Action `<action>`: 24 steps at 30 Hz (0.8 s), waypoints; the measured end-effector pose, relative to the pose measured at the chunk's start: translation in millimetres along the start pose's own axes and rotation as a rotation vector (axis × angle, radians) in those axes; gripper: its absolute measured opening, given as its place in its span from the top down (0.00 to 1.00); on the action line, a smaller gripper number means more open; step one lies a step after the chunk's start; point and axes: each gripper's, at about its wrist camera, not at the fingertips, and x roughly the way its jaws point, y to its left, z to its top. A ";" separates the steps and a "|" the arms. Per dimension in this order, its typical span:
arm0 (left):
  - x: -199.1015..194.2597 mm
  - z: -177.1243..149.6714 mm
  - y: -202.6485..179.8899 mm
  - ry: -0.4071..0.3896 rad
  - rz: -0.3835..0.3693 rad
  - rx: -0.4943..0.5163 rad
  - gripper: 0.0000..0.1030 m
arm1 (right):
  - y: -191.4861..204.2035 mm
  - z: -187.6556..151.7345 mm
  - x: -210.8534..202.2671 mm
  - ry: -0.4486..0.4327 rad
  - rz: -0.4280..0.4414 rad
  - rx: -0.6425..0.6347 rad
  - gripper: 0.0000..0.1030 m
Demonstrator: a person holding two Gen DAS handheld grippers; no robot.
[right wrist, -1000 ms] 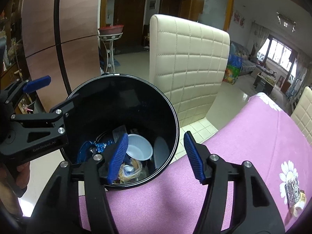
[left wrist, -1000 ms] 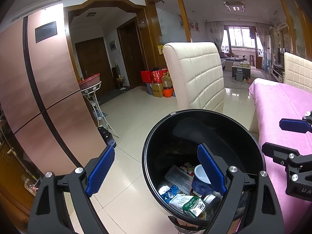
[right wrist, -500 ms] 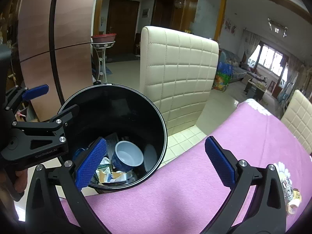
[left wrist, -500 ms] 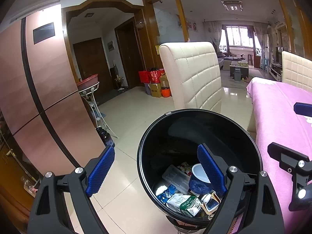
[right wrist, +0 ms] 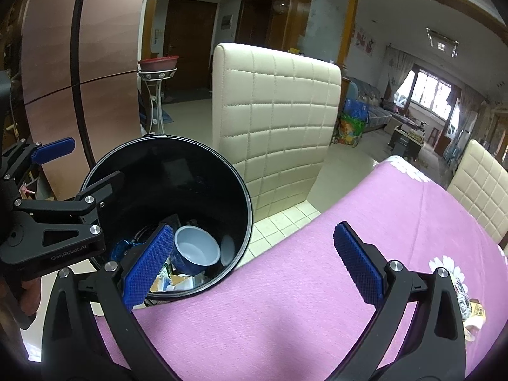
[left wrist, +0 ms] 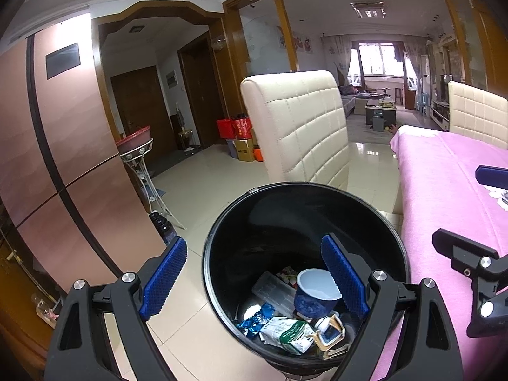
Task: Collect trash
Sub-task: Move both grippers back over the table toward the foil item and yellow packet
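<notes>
The right gripper (right wrist: 252, 262) has just been opening; its jaws are now spread wide with nothing between them. The left gripper (left wrist: 254, 281) is also released, straddling the near rim of the black trash bin (right wrist: 222, 171). The blue cup (left wrist: 314, 297) lies in the bin among wrappers, so the drop looks done. Next likely: reach the leftover wrappers (right wrist: 470, 301) on the pink tablecloth (right wrist: 317, 285) at far right.

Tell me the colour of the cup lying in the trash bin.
The cup is dark blue outside, pale bluish-white inside; it shows best in the left wrist view.
</notes>
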 end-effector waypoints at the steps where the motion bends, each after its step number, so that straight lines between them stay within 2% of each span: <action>1: -1.1 1.2 -2.7 -0.004 -0.007 0.003 0.18 | -2.8 -1.4 -0.6 0.004 -0.008 0.004 0.04; 9: -7.0 13.3 -34.7 -0.040 -0.057 0.052 0.18 | -31.6 -13.3 -12.2 0.018 -0.073 0.038 0.04; 18: -19.3 30.3 -98.1 -0.091 -0.169 0.149 0.18 | -88.8 -36.6 -36.2 0.025 -0.229 0.070 0.04; 24: -25.1 35.0 -147.2 -0.095 -0.256 0.210 0.18 | -140.3 -63.2 -46.6 0.069 -0.386 0.119 0.04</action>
